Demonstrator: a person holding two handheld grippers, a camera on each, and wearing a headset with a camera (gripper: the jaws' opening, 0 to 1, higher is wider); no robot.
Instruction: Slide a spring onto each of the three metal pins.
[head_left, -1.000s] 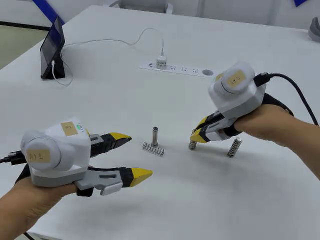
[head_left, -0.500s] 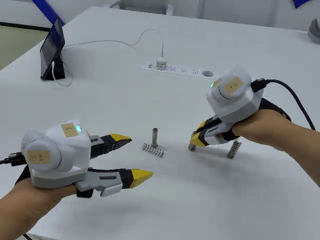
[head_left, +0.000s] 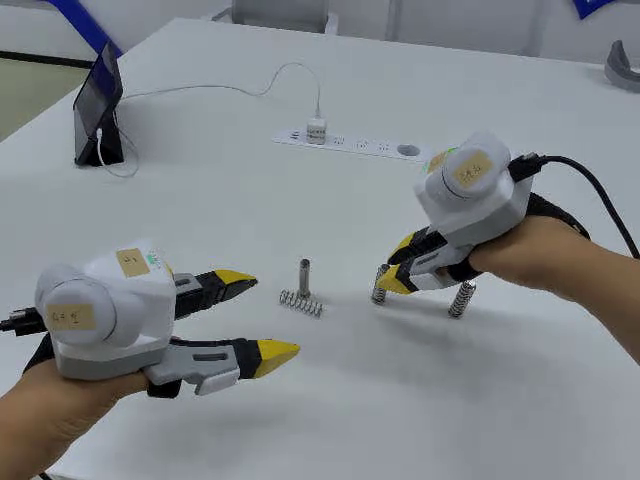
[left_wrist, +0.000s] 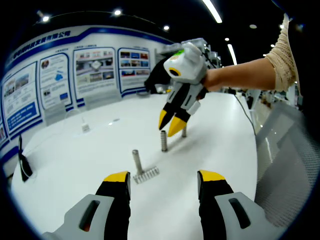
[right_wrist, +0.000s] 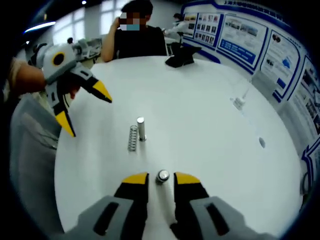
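The loose spring (head_left: 301, 303) is seen lying on its side on the white tabletop (head_left: 200, 200), just beside the foot of the bare pin (head_left: 303, 277), which stands upright near the centre of the head view. Its long axis is laid flat, running left to right and slightly downward in the frame, crosswise to the pin. The left claw (head_left: 258, 315) is held wide open at lower left and aimed rightward at the spring, so it is judged the nearer of the two. In the left gripper view, the loose spring (left_wrist: 146, 173) and bare pin (left_wrist: 135, 161) are found just above and left of the left claw (left_wrist: 165, 176). The right claw (head_left: 385, 282) is set at the sprung pin (head_left: 379, 287), right of centre. In the right gripper view, the right claw (right_wrist: 161, 179) is drawn narrowly around the sprung pin (right_wrist: 163, 176), and whether anything is gripped cannot be told. A third pin (head_left: 460, 298), also carrying a spring, is seen further right. The handwritten labels (head_left: 473, 168) on the housings and the wall posters (left_wrist: 90, 70) cannot be read
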